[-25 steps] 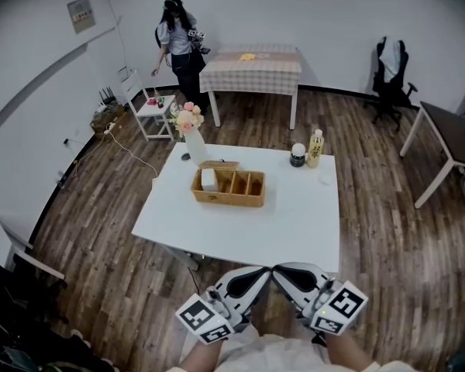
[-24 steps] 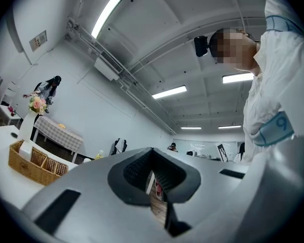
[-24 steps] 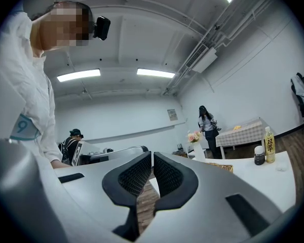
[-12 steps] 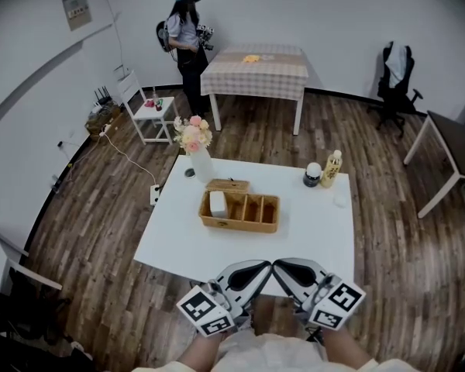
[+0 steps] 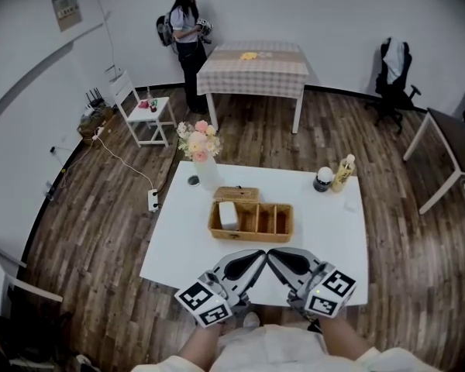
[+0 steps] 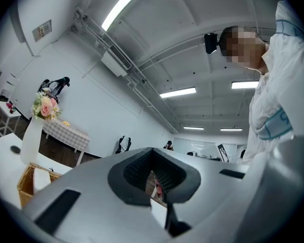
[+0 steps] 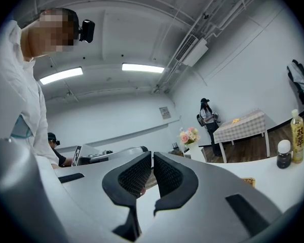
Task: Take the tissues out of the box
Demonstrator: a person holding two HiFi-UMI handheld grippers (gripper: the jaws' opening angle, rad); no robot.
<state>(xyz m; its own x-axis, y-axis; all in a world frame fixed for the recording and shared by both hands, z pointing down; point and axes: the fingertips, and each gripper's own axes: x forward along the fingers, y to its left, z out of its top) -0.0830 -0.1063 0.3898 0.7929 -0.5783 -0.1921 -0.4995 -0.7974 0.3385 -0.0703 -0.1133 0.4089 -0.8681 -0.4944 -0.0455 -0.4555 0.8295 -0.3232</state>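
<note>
Behind the wooden box (image 5: 250, 235) to its left stood a vase of flowers (image 5: 205, 169). The box sat mid-surface (image 5: 178, 246), with the white tissues (image 5: 228, 214) upright in its leftmost compartment. In front of the box you held both grippers roughly level, tips angled toward each other. The left gripper (image 5: 257, 256) was clenched on nothing, and the right gripper (image 5: 274, 256) was likewise closed and empty. Behind the box to its right, the yellow bottle's (image 5: 343, 173) label was too small to read.
</note>
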